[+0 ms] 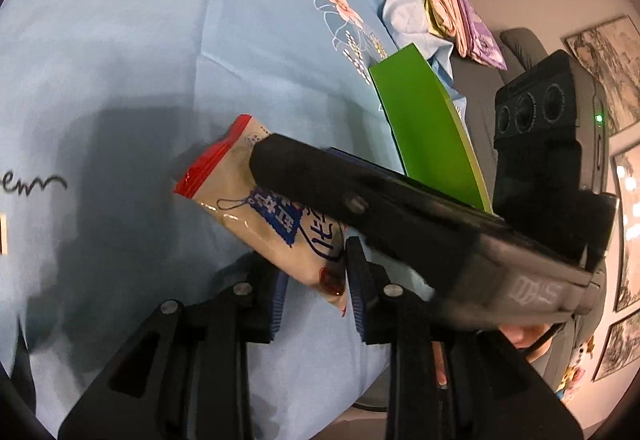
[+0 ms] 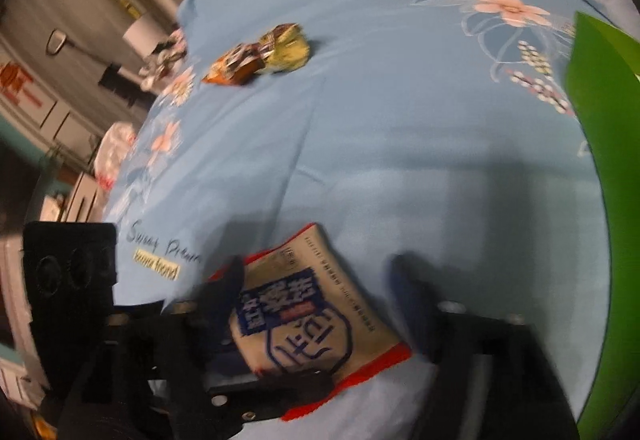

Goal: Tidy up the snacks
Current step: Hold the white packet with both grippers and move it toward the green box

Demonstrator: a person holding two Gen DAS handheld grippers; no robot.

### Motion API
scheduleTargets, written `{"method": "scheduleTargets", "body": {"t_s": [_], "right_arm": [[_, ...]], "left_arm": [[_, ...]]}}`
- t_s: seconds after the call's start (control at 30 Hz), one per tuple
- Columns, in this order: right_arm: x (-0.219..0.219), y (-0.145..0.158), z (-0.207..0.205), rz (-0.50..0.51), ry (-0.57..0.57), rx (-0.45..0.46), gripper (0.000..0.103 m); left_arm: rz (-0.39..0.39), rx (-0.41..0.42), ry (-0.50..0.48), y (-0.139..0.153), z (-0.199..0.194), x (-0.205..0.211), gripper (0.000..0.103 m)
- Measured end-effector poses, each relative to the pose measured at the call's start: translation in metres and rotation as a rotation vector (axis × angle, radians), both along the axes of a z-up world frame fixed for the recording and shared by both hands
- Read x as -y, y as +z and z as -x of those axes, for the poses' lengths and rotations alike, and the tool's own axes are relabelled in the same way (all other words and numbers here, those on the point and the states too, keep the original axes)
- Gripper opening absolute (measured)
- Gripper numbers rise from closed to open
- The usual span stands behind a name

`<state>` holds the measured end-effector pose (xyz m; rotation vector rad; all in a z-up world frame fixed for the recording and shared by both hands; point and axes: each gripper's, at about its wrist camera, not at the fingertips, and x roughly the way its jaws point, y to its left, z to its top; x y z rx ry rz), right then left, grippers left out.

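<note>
1 beige snack packet (image 2: pixel 308 320) near, 2 snack packets far: 1 orange (image 2: pixel 234 70), 1 gold (image 2: pixel 286 48); 1 green box (image 2: pixel 600 160) right

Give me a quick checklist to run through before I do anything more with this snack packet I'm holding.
1. Left gripper jaws closed on the snack packet: ok.
2. Right gripper jaws open on either side of the packet: ok.
3. Right jaws touching the packet: cannot tell, the view is blurred.
4. Packet lifted clear of the blue cloth: cannot tell.
5. Green box standing close by: ok; whether its top is open: cannot tell.
6. Two other snacks lying well away from both grippers: ok.
</note>
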<state>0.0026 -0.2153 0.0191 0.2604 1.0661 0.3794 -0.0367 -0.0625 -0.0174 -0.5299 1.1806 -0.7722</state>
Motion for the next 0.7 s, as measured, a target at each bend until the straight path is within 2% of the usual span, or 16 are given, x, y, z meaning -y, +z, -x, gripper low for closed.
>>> {"method": "scheduleTargets", "body": {"t_s": [0.1,0.2,0.23,0.3,0.37,0.5,0.57,0.6,0.7], "right_arm": [[-0.006,0.001,-0.002,0.020,0.021,-0.009,0.085],[-0.016,-0.002,-0.006,0.061,0.060,-0.028,0.085],[-0.023,-0.002,-0.006,0.079,0.094,-0.035,0.085],[-0.033,0.000,-0.005,0.082,0.160,-0.047,0.085],[-0.041,-0.002,-0.004,0.119,0.206,-0.055,0.085],[-0.052,-0.008,-0.005,0.187,0.216,-0.031,0.086],[-0.058,-0.008,-0.002,0.225,0.231,-0.013,0.086],[-0.060,-0.008,0.000,0.235,0.232,-0.007,0.085],[-0.056,-0.007,-0.002,0.235,0.198,0.002,0.076]], "left_arm": [[-0.003,0.009,-0.002,0.004,0.007,0.000,0.036],[-0.023,0.057,-0.014,0.009,0.017,0.003,0.050],[-0.023,0.073,-0.027,0.011,0.020,0.005,0.058],[-0.032,0.100,-0.051,0.012,0.024,0.007,0.060],[-0.028,0.102,-0.060,0.011,0.023,0.006,0.056],[-0.009,0.069,-0.037,0.007,0.020,-0.004,0.044],[-0.013,0.037,-0.018,0.002,0.016,-0.010,0.027],[-0.023,0.036,-0.023,0.000,0.015,-0.012,0.023],[0.000,0.002,-0.022,-0.005,0.011,-0.017,0.018]]}}
